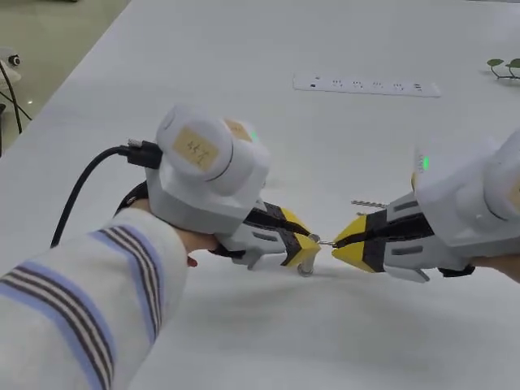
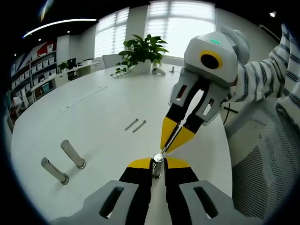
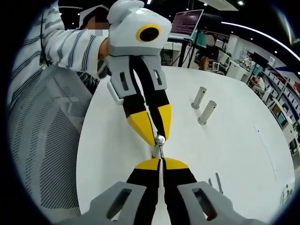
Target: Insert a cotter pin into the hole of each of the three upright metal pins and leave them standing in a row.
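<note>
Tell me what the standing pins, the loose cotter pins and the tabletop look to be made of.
Standing pins: metal, likely steel or aluminium, going by the silver-grey colour, satin sheen and bright highlights along the shafts.
Loose cotter pins: thin metal wire, judging by their grey glint. They are too small to tell the finish.
Tabletop: smooth white surface, probably laminate, with soft window reflections that suggest a satin finish.

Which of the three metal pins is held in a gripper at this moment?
The pin clamped in the left gripper, where the right gripper holds a cotter pin at its top. The other two stand free on the table.
</note>
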`<state>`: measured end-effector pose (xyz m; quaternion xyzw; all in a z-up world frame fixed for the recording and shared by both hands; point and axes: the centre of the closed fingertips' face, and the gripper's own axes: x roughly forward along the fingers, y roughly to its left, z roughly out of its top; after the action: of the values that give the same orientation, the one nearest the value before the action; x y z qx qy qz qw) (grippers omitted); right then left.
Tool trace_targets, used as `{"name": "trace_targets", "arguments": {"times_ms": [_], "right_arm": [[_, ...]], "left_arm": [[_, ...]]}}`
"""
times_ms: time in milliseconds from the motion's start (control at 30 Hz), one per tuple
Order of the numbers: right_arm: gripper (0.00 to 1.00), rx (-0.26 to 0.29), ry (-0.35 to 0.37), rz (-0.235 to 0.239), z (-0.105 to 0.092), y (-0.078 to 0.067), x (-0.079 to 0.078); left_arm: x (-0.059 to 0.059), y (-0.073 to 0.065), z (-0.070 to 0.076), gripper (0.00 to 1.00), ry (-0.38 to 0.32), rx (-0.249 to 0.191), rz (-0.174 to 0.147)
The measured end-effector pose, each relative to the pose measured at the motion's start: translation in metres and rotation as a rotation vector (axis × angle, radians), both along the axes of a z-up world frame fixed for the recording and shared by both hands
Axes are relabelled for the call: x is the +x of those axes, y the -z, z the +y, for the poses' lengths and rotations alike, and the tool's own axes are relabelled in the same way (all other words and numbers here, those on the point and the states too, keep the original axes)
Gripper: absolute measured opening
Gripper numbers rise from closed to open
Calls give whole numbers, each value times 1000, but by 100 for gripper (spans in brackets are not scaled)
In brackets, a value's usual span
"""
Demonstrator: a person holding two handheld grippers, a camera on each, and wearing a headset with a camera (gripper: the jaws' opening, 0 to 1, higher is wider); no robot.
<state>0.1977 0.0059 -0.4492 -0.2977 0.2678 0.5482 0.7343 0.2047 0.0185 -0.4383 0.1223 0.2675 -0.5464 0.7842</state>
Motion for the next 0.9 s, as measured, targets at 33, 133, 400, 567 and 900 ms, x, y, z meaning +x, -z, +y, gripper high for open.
{"name": "trace_targets", "arguments": {"times_ms": [33, 133, 400, 567, 900], "right_arm": [[0, 1, 4, 0, 0, 0, 1], [0, 5, 5, 4, 0, 0, 2], [0, 1, 2, -3, 3, 0, 4], [0, 1, -2, -6, 7, -1, 4], [0, -4, -4, -4, 11, 0, 3]], "left_arm": [[0, 0, 0, 6, 1, 1, -1], [0, 0, 1, 6, 4, 4, -4], [0, 1, 1, 6, 15, 22, -11], [0, 2, 0, 6, 20, 31, -14], [0, 4, -1, 6, 20, 47, -24]]}}
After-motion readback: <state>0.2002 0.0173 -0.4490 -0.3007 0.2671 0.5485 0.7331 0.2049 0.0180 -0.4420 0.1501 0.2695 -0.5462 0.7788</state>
